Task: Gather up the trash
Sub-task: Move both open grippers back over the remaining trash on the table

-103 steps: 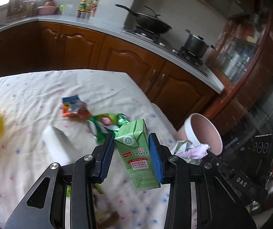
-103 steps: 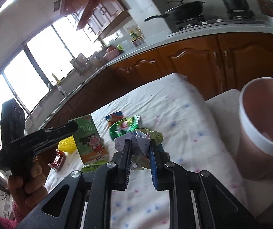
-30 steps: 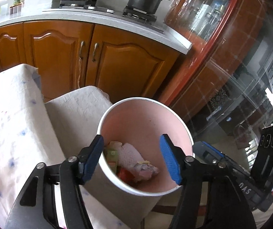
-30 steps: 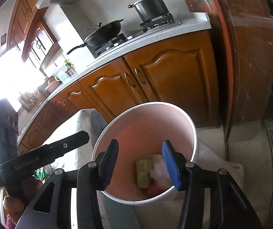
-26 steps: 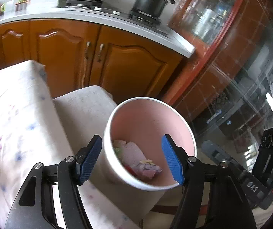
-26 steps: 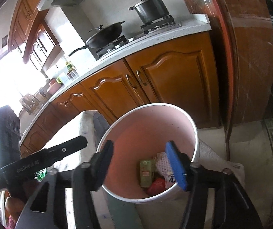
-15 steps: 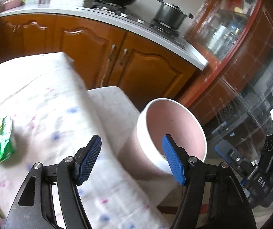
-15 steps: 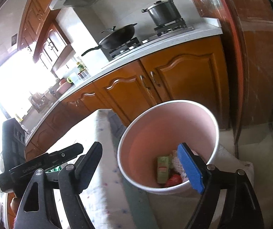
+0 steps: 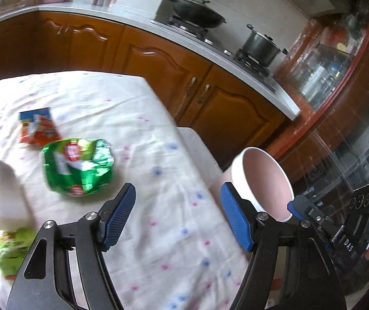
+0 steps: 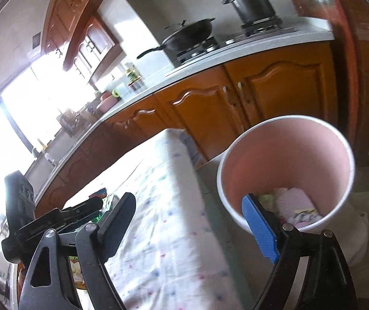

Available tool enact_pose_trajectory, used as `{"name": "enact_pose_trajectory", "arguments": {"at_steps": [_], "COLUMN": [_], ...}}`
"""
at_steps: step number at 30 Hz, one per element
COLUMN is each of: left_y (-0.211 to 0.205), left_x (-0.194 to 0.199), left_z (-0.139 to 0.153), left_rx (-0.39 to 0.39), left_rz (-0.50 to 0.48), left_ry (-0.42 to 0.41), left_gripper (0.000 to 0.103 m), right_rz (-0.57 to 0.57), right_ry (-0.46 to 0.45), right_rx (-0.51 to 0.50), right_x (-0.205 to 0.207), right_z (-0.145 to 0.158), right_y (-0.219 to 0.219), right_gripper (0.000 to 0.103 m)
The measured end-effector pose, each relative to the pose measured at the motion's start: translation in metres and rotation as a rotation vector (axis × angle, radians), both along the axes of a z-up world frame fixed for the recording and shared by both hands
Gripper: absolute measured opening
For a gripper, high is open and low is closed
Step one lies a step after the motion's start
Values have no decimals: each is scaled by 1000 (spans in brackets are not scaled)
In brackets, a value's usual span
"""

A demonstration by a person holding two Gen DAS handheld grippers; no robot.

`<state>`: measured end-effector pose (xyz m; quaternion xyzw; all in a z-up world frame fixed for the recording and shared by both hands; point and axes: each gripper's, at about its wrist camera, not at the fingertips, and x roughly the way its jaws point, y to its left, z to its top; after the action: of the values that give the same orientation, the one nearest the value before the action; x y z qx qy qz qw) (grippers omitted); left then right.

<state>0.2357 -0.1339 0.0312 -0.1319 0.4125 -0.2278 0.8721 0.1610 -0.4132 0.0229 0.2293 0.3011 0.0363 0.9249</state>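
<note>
My left gripper (image 9: 178, 215) is open and empty above the table's white spotted cloth (image 9: 158, 232). A crumpled green wrapper (image 9: 77, 168) lies just ahead-left of it, an orange and blue packet (image 9: 38, 129) beyond that, a white object (image 9: 3, 193) and a light green wrapper (image 9: 10, 250) at the left. The pink bin (image 9: 261, 180) stands past the table's right edge. My right gripper (image 10: 189, 222) is open and empty, low by the bin (image 10: 287, 160), which holds tissue and a carton (image 10: 292, 206).
Wooden cabinets (image 9: 158, 59) and a counter with a wok (image 9: 194, 13) and a pot (image 9: 260, 47) run behind the table. A glass-fronted cabinet (image 9: 339, 82) stands to the right. The left gripper's body shows in the right wrist view (image 10: 29, 219).
Both grippers let go of the green carton and the crumpled paper into the bin. The left gripper has swung back left over the table. The right gripper has pulled back and opened wider.
</note>
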Motion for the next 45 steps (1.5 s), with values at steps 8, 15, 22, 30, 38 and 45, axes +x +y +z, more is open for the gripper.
{"name": "enact_pose_trajectory", "arguments": {"at_steps": [8, 15, 22, 30, 38, 45], "left_y": [48, 88, 130, 164, 183, 180], "left_x": [-9, -21, -24, -20, -2, 17], "left_z": [3, 6, 4, -6, -23, -37], "left_rx": [-32, -32, -34, -12, -6, 22], "left_rz": [68, 137, 208, 291, 321, 299], "left_ry": [8, -5, 3, 39, 110, 162], "left_gripper": [70, 70, 70, 70, 70, 70], "right_rz": [76, 135, 198, 272, 320, 322], "right_ry": [22, 23, 15, 16, 41, 77], "right_rx": [-5, -17, -31, -50, -61, -95], "right_x": [13, 22, 34, 54, 81, 111], "right_z": [-6, -7, -5, -5, -17, -34], "right_y": [42, 76, 109, 145, 169, 177], "right_gripper": [86, 86, 86, 86, 86, 77]}}
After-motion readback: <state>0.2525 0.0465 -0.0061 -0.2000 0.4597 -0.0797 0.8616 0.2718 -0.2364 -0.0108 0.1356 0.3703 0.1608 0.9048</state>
